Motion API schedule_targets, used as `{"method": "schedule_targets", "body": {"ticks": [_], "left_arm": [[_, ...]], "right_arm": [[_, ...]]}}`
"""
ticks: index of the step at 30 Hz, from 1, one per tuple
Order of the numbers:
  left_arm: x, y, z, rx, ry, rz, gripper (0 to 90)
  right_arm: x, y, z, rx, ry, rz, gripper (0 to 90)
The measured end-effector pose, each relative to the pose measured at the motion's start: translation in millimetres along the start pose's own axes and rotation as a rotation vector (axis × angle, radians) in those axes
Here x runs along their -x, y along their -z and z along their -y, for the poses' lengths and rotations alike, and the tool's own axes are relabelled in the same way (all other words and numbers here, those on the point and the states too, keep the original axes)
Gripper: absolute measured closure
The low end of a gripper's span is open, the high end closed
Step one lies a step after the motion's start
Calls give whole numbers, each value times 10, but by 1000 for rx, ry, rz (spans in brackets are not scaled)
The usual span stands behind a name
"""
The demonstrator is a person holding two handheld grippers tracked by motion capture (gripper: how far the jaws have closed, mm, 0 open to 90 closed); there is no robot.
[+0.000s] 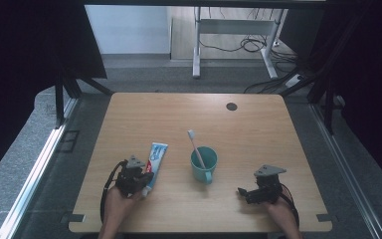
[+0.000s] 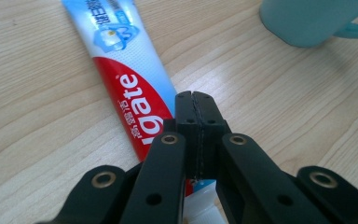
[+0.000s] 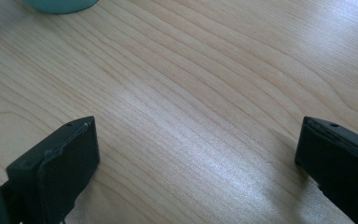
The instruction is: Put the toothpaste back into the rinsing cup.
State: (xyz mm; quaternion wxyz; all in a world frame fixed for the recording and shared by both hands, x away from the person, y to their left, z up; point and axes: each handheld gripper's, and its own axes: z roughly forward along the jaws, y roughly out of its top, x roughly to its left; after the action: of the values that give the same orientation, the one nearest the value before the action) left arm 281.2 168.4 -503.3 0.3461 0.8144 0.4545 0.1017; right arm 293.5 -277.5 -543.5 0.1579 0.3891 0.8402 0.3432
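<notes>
The right gripper (image 3: 196, 154) has its two black jaws standing wide apart, one at the lower left of the frame and one at the lower right, with nothing between them but bare wood. The table (image 3: 205, 84) is pale, its grain running slantwise from upper left to lower right. At the top left edge sits the rounded base of a teal cup (image 3: 60, 4), well apart from both jaws.

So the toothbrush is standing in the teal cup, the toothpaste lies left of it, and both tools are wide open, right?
Not quite. The left tool is shut, its jaws pressed together above the toothpaste, as the left gripper view shows. The right tool is open. The toothbrush does stand in the teal cup, toothpaste to its left.
</notes>
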Motion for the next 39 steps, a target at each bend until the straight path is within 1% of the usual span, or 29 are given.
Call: {"method": "schedule_targets", "body": {"ticks": [4, 6, 9, 11, 12, 14, 21, 24, 26, 29, 33, 36, 39], "left_arm": [[41, -37, 12, -14, -11, 18, 897], [60, -62, 12, -22, -19, 10, 897], [62, -98, 22, -42, -26, -18, 897], [37, -118, 45, -57, -22, -46, 896], [9, -123, 65, -55, -7, -50, 896], [-30, -113, 89, -43, 15, -37, 897], [-103, -75, 96, -51, 18, -70, 895], [-135, -58, 94, -51, 19, -57, 885], [-137, -38, 84, -44, 10, -46, 862], [-143, 16, 43, -28, -9, -45, 822], [-177, 84, -10, -12, -36, -65, 704], [-222, 98, -29, -23, -45, -79, 608], [-271, 79, -42, -56, -49, -81, 512]], "right_arm": [[0, 0, 0, 0, 0, 0, 0], [0, 0, 0, 0, 0, 0, 0], [0, 1, 0, -1, 0, 0, 0], [0, 1, 0, -1, 0, 0, 0], [0, 1, 0, -1, 0, 0, 0], [0, 0, 0, 0, 0, 0, 0], [0, 0, 0, 0, 0, 0, 0], [0, 0, 0, 0, 0, 0, 0], [0, 0, 0, 0, 0, 0, 0], [0, 0, 0, 0, 0, 0, 0], [0, 0, 0, 0, 0, 0, 0], [0, 0, 0, 0, 0, 0, 0], [0, 0, 0, 0, 0, 0, 0]]}}
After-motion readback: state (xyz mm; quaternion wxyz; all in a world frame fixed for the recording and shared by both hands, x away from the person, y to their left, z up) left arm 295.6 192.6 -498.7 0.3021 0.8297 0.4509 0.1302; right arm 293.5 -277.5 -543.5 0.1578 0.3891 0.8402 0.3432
